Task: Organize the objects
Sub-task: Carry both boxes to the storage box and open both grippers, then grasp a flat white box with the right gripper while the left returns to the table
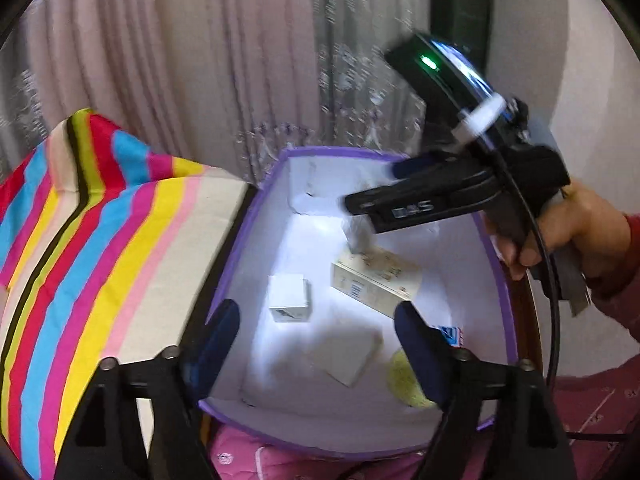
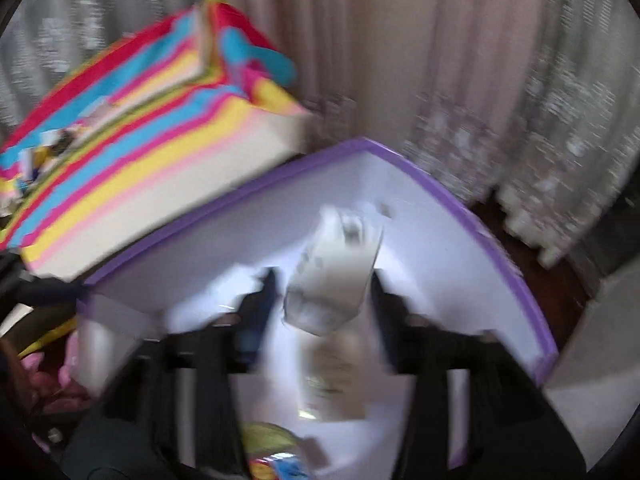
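Right gripper pinches a pale, blurred packet, its long axis tilted, upper end leaning away toward the bin's far corner. It hangs over the purple-rimmed white bin. Left gripper spread wide, holding nothing, above the bin's near end. On the bin floor: small white box, long beige carton lying diagonally. Striped box touches the bin's left. Curtains behind.

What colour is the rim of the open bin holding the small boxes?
Purple rim with a white interior; it shows clearest in the left wrist view.
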The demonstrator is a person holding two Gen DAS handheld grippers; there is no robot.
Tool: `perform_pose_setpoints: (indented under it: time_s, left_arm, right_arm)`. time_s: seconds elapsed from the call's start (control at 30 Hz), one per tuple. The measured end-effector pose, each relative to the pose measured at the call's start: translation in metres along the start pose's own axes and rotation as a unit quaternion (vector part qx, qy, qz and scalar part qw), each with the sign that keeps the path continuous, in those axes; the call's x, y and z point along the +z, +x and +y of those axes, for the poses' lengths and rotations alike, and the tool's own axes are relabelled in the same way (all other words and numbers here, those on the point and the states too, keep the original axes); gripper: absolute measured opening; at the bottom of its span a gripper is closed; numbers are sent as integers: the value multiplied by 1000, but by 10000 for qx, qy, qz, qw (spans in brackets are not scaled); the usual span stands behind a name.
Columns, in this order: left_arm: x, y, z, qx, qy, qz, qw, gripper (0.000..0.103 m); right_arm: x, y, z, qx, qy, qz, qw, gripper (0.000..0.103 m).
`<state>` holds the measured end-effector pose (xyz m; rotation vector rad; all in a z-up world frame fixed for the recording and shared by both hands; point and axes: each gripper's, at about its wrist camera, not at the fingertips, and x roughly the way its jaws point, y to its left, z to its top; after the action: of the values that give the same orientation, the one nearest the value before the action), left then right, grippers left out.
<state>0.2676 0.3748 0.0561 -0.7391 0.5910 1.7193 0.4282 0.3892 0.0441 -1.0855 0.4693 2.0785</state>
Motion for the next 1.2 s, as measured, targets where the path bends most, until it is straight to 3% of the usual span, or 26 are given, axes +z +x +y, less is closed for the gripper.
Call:
perform_pose_setpoints:
  time_s: [0.07, 0.17, 0.27, 0.4, 0.5, 0.67, 0.8, 0.93, 1.07, 1.2]
  left_arm:
    - [-6, -11, 20, 75, -303, -158, 9994, 88]
    - [-22, -28, 67, 627, -823, -253, 9943, 92]
    - [-46, -41, 125, 1404, -1477, -132, 9789, 92]
    - [-93, -65, 199, 2477, -2287, 68, 9414, 92]
    - [-127, -84, 248, 2974, -2815, 183, 9121, 92]
    - [-173, -105, 304, 3362, -3622, 324, 8688, 92]
    - [-201, -122, 329, 3401, -4185, 302, 8416, 92]
    - [-216, -119, 337, 3365, -4452, 254, 8294, 97]
    - [-215, -114, 336, 3465, -4419, 427, 8264, 103]
    - [-214, -112, 338, 3440, -4393, 471, 8285, 103]
  right_arm:
    - [4, -4, -7, -171, 274, -45, 9995, 80]
    - [21, -9, 6, 233, 333, -198, 9990, 80]
    - [38, -6, 47, 650, -35, -292, 9975, 80]
    - [61, 7, 138, 1533, -855, -248, 9842, 82]
    - [76, 23, 204, 2012, -1413, -159, 9692, 84]
    - [114, 66, 308, 2362, -2047, -91, 9499, 86]
    - [154, 107, 362, 2475, -1786, 165, 9522, 86]
    - [197, 130, 403, 2820, -1024, 231, 9537, 86]
    - [245, 149, 455, 2917, -389, 173, 9556, 86]
    - [282, 177, 506, 2618, 165, 245, 9647, 89]
